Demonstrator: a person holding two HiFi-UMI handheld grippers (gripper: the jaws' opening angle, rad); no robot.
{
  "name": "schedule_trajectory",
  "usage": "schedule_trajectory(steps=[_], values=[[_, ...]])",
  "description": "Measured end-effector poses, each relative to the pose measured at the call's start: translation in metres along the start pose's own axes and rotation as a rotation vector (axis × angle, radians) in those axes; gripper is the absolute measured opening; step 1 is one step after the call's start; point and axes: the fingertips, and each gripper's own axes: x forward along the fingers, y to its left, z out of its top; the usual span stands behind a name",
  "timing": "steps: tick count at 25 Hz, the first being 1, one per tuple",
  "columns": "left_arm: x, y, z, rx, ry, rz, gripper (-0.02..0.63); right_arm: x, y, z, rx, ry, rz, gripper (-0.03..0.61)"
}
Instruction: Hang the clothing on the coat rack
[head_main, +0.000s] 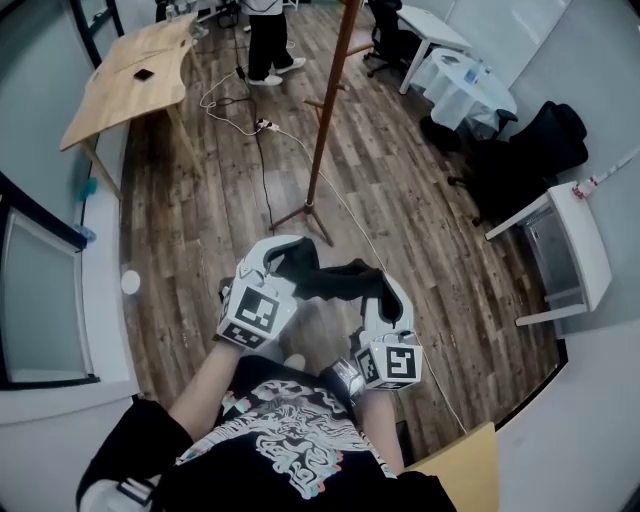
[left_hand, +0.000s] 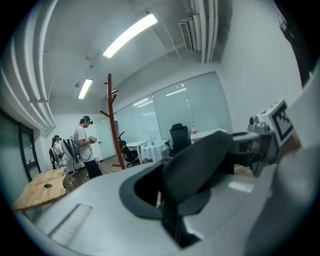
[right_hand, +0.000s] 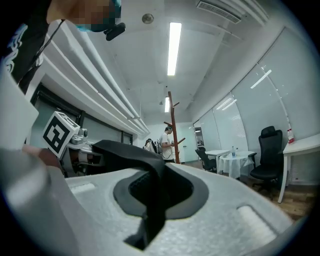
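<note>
A black piece of clothing hangs stretched between my two grippers, in front of my chest. My left gripper is shut on its left end, and the black cloth bulges out from between the closed jaws in the left gripper view. My right gripper is shut on the other end, where a fold of the cloth runs through the jaws. The brown wooden coat rack stands on the floor ahead of me, a step or two away. It also shows as a coat rack far off in the left gripper view and as a rack in the right gripper view.
A person stands beyond the rack beside a wooden table. Cables trail over the wood floor near the rack's base. Black office chairs and white tables stand to the right. A white ledge runs along my left.
</note>
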Motion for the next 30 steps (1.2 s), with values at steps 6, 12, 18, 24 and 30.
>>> schedule_trajectory(steps=[6,12,18,24,30], values=[[0.007,-0.013,-0.004,-0.003,0.011,0.003,-0.006,0.000,-0.011,-0.010,-0.004,0.021,-0.006,0.023],[0.023,-0.009,0.000,-0.004,0.018,0.021,-0.005,0.007,-0.023,-0.014,-0.010,0.033,0.013,0.023],[0.051,0.002,-0.006,-0.014,0.026,0.019,-0.005,0.029,-0.040,-0.019,-0.033,0.044,0.023,0.022],[0.094,0.023,-0.007,-0.009,0.045,0.015,-0.006,0.068,-0.065,-0.026,-0.035,0.064,0.021,0.022],[0.146,0.063,-0.011,-0.016,0.061,0.019,-0.006,0.127,-0.091,-0.035,-0.038,0.091,0.019,0.022]])
